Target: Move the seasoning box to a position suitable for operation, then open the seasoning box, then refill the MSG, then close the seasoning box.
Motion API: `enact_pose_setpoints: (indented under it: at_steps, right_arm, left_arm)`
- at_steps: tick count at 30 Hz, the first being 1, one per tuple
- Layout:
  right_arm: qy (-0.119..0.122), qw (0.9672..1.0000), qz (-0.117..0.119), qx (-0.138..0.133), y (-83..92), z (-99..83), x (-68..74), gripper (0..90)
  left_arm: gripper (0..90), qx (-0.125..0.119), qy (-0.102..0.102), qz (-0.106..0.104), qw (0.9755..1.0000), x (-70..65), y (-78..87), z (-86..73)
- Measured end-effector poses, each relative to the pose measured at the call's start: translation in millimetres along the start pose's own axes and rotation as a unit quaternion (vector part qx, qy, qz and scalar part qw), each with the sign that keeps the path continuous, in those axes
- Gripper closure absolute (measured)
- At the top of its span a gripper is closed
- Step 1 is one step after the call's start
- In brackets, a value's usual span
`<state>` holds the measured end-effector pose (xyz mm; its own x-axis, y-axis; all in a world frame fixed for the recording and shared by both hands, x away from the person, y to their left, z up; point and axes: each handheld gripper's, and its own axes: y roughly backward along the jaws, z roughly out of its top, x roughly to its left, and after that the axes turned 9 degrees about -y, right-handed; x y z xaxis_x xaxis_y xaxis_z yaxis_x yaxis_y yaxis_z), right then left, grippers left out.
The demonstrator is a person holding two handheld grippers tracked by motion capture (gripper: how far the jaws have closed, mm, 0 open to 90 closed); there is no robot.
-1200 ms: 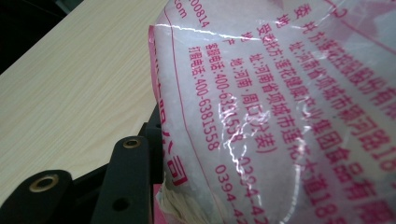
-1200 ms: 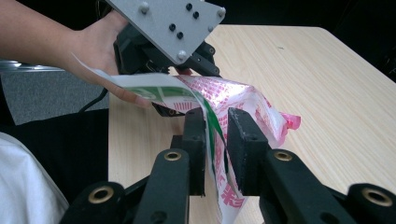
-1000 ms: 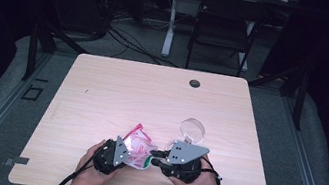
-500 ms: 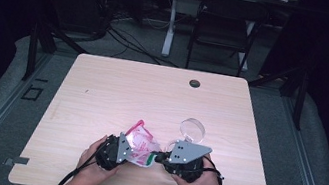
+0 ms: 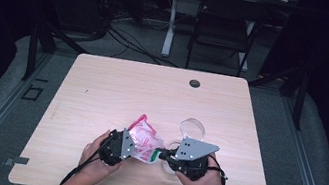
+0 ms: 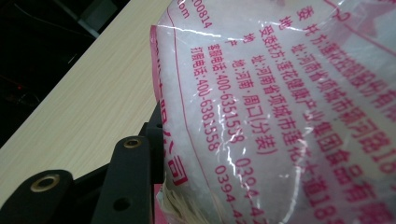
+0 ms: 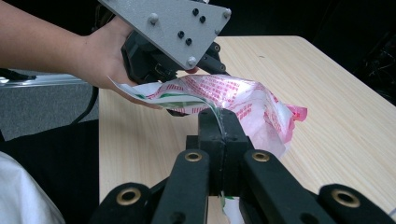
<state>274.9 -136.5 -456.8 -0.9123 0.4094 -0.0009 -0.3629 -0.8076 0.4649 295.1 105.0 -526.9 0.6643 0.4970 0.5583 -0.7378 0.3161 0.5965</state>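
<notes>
Since a second ago the right gripper (image 5: 162, 156) has closed in on the bag (image 5: 144, 142): its jaws have just been closing and now stand pressed together on the bag's thin green-edged corner, as the right gripper view makes plain, with the film caught between them. The two hands have drawn a little nearer each other over the near edge of the table (image 5: 101, 92); otherwise little has shifted.

The bag, a clear plastic pouch printed in pink and holding white grains, sits lifted between the two grippers, just in front of the clear round dish (image 5: 192, 127) and close to the table's near edge. The left gripper (image 5: 129, 145) holds it from the other side: its jaws stand about half spread, clamped around the bag's filled body, with one black jaw lying against the film in the left gripper view.

The bag looks soft and slack, its weight all in the loose contents, so it would likely sag and shift where it is not supported. The film seems slick and thin; it could tear or slip under a hard pull. The flat sealed edges and corners are the sound places to pinch, with the bulk cradled rather than squeezed.
</notes>
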Motion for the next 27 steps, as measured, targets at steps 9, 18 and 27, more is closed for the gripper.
enact_pose_setpoints:
  at_steps: [9, 18, 27]
  right_arm:
    - [-0.009, 0.9999, -0.006, -0.009, 2.7, 0.6, -3.3, 90.0]
    - [-0.013, 0.9997, -0.011, -0.019, 5.1, 2.0, -6.2, 90.0]
    - [-0.016, 0.9994, -0.015, -0.025, 8.3, 2.2, -7.8, 90.0]
  left_arm:
    - [57.9, 0.0, -0.012, 0.012, 0.9998, 4.2, 0.1, 5.3]
    - [58.1, 0.0, -0.018, 0.024, 0.9995, 9.3, 1.5, 10.8]
    - [58.2, 0.001, -0.03, 0.034, 0.999, 11.9, 3.1, 15.5]
